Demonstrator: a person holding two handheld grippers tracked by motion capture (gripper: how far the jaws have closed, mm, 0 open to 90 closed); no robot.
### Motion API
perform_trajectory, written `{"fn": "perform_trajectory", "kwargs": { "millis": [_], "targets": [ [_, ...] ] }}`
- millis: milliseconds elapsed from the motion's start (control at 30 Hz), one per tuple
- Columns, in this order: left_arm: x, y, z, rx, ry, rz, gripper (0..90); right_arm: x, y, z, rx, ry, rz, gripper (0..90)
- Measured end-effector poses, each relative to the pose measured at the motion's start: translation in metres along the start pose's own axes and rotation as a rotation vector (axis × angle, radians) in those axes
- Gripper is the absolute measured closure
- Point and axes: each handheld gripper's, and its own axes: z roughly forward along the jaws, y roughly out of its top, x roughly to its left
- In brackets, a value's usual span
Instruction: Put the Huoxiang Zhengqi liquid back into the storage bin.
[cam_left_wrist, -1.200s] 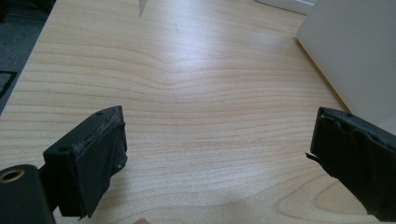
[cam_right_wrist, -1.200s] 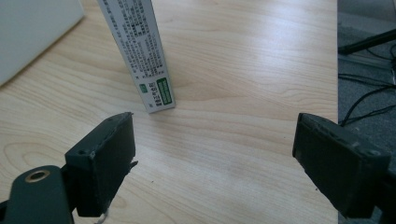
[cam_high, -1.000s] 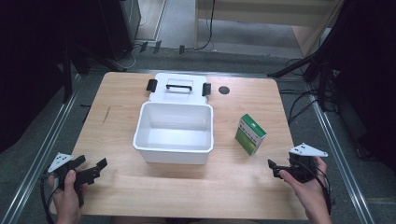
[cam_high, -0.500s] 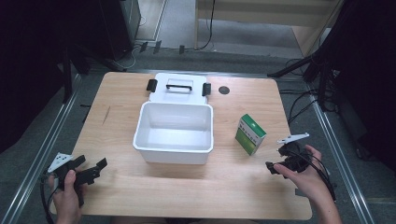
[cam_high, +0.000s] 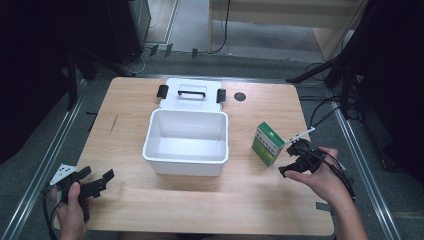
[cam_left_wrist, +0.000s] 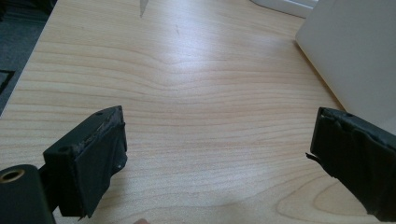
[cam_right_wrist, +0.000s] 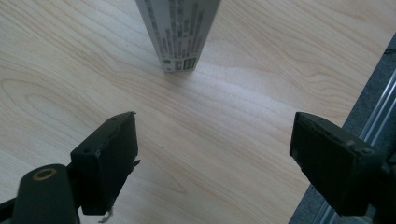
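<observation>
We work at a pale wooden table (cam_high: 165, 207) in a dark room. The carton (cam_high: 267, 144) stands right of the white bin (cam_high: 186, 141). Our right gripper (cam_high: 289, 159), just beside the carton, is wide and empty, jaws narrowing slightly. Our left gripper (cam_high: 97, 181) is wide, empty.

- A lab or test room set up for recording, not a home.
- A bare light-wood table (cam_high: 150, 105) stands inside a metal rail frame (cam_high: 45, 165) on a grey floor.
- Black stands (cam_high: 345, 65) and dark equipment crowd the edges.
- Loose cables (cam_high: 225, 25) trail across the floor behind the table.
- A wooden bench or shelf (cam_high: 280, 15) stands at the back.
</observation>
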Motion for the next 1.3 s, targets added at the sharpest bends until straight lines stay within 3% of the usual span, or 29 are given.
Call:
{"fn": "perform_trajectory", "kwargs": {
  "millis": [300,467,733,967,1300],
  "targets": [
    [0.000,0.000,0.000,0.002,-0.002,-0.001,4.5,0.005,0.021,-0.009,0.006,0.000,-0.046,25.5],
    [0.000,0.000,0.000,0.001,-0.004,-0.002,4.5,0.006,0.033,-0.011,0.008,0.030,-0.054,29.0],
    [0.001,0.000,0.000,0.004,-0.008,-0.002,4.5,0.006,0.051,-0.012,0.007,0.066,-0.026,34.4],
    [0.001,0.000,0.000,0.008,-0.010,-0.001,4.5,0.008,0.064,-0.013,0.018,0.055,-0.014,31.3],
    [0.001,0.000,0.000,0.008,-0.010,-0.004,4.5,0.005,0.079,-0.012,0.033,0.074,0.009,37.4]
  ]
}}
